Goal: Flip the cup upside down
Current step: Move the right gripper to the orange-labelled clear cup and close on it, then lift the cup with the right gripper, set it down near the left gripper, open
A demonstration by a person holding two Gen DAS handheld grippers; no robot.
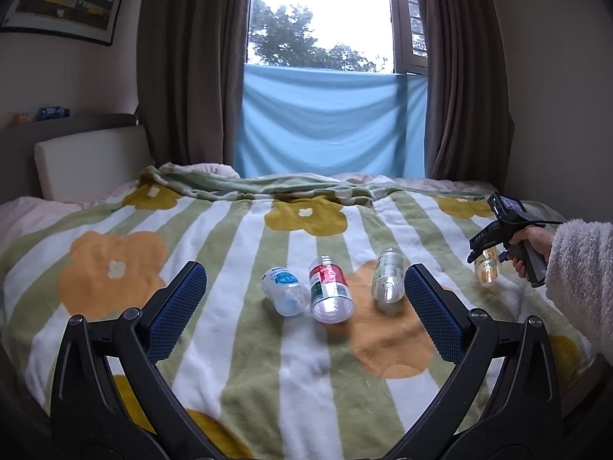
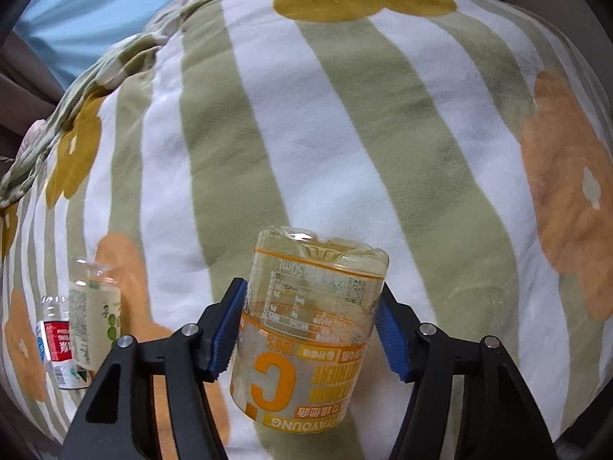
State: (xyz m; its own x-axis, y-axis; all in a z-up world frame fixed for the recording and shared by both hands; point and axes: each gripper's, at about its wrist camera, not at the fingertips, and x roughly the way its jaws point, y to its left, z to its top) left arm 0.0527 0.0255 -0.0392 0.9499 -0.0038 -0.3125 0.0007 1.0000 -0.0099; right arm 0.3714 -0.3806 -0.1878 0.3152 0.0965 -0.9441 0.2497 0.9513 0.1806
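Observation:
The cup is a clear plastic bottle-cup with orange print (image 2: 306, 326); its label reads upside down and its base points away from the camera. My right gripper (image 2: 312, 326) is shut on it, blue pads on both sides, above the striped flower blanket (image 2: 345, 134). In the left wrist view the right gripper (image 1: 484, 258) holds the same cup (image 1: 486, 270) at the far right, just above the bed. My left gripper (image 1: 306, 287) is open and empty, hovering over the bed in front of three lying bottles.
Three clear bottles lie on the blanket: a blue-label one (image 1: 285, 291), a red-label one (image 1: 329, 293) and a green-print one (image 1: 389, 276). Two show at the right wrist view's left edge (image 2: 94, 318). A headboard (image 1: 88, 161) and curtains (image 1: 184, 69) are behind.

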